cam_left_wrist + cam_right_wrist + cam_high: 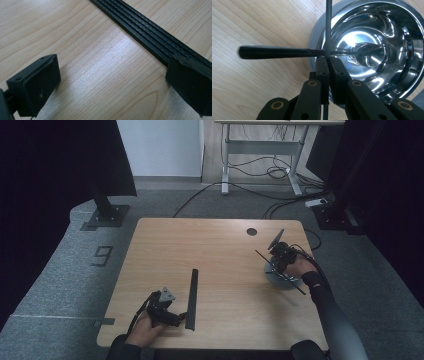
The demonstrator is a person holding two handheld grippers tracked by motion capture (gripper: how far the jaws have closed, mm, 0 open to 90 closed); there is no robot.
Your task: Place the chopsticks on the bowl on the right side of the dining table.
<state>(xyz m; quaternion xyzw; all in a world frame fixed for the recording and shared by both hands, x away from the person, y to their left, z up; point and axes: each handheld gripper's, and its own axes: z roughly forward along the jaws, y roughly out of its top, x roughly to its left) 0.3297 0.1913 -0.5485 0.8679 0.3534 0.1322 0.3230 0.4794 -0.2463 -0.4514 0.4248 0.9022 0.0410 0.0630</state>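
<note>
We see a shiny steel bowl on the wooden bench, near its right edge. In the bowl lies a spoon: its metal head rests on the bottom, and its black handle runs out over the rim and sticks out above the bench. We see nothing else in the bowl.

Our right claw is clamped tight on a thin black rod, its jaws pressed together with the rod between them. In the right gripper view the rod crosses just over the spoon's neck at the bowl's rim; we cannot tell whether the two touch. In the high view the right hand holds its claw over the bowl, and the rod slants across it.

Our left claw sits low over the bench near the front edge, jaws wide apart and holding nothing. A flat black ribbed strip lies on the bench, and the jaw at the right of the left gripper view lies over its near end. The left hand rests at the bench's front edge
</note>
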